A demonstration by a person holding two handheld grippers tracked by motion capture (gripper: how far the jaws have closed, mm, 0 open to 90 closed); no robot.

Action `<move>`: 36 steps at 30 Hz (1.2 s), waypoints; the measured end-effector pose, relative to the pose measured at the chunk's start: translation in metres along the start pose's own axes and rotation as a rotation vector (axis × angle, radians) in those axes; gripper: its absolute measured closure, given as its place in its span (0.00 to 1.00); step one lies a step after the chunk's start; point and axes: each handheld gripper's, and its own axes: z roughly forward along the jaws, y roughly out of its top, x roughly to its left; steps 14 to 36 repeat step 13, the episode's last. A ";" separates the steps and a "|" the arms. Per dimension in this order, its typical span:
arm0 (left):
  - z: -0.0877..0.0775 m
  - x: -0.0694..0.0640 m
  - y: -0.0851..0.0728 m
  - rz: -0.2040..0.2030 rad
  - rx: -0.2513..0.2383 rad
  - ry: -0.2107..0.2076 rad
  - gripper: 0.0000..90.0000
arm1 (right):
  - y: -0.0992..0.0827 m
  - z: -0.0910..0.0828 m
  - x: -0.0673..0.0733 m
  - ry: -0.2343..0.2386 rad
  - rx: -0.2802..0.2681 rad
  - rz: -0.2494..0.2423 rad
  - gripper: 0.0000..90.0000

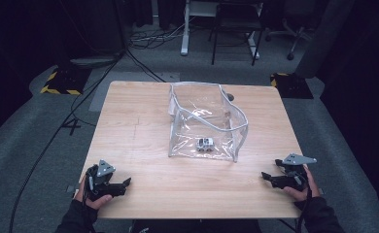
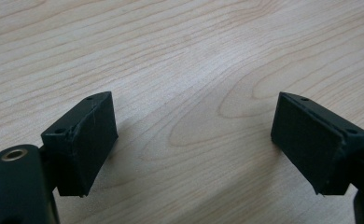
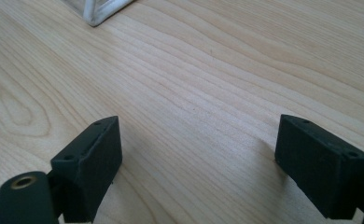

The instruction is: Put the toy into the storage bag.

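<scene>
left gripper (image 1: 125, 183): jaws wide, empty, near desk corner | right gripper (image 1: 266, 176): jaws wide, empty, opposite near corner | small white toy car (image 1: 205, 144): inside clear plastic zip pouch (image 1: 226, 114), mid light wooden desk (image 1: 129, 131), well apart from both

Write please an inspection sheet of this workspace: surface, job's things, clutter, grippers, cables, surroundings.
Surface: light wooden table, bare around the things.
Job's things: clear plastic bag, standing open mid-table; small toy car inside it.
Clutter: nothing seen.
Grippers: left gripper and right gripper, both open, empty, at the near corners.
Cables: black cables on the floor, left of the table.
Surroundings: grey carpet, chair and desk legs behind.
</scene>
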 end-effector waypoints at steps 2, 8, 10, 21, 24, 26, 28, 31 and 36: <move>0.000 0.000 0.000 0.001 0.002 0.001 0.16 | 0.000 0.000 0.000 0.000 -0.001 -0.003 0.16; 0.000 0.000 0.000 -0.002 0.001 0.002 0.16 | 0.000 0.000 0.000 0.000 0.000 0.000 0.16; 0.000 0.000 0.000 -0.001 0.001 0.003 0.16 | 0.000 0.000 0.000 0.000 0.000 0.000 0.16; 0.001 0.000 0.001 -0.003 0.000 -0.001 0.16 | 0.000 0.000 0.000 0.000 -0.001 -0.003 0.16; 0.001 0.000 0.001 -0.003 0.000 -0.001 0.16 | 0.000 0.000 0.000 0.000 -0.001 -0.003 0.16; 0.001 0.000 0.001 -0.003 0.000 -0.001 0.16 | 0.000 0.000 0.000 0.000 -0.001 -0.003 0.16; 0.001 0.000 0.001 -0.003 0.000 -0.001 0.16 | 0.000 0.000 0.000 0.000 -0.001 -0.003 0.16; 0.001 0.000 0.001 -0.003 0.000 -0.001 0.16 | 0.000 0.000 0.000 0.000 -0.001 -0.003 0.16; 0.001 0.000 0.001 -0.003 0.000 -0.001 0.16 | 0.000 0.000 0.000 0.000 -0.001 -0.003 0.16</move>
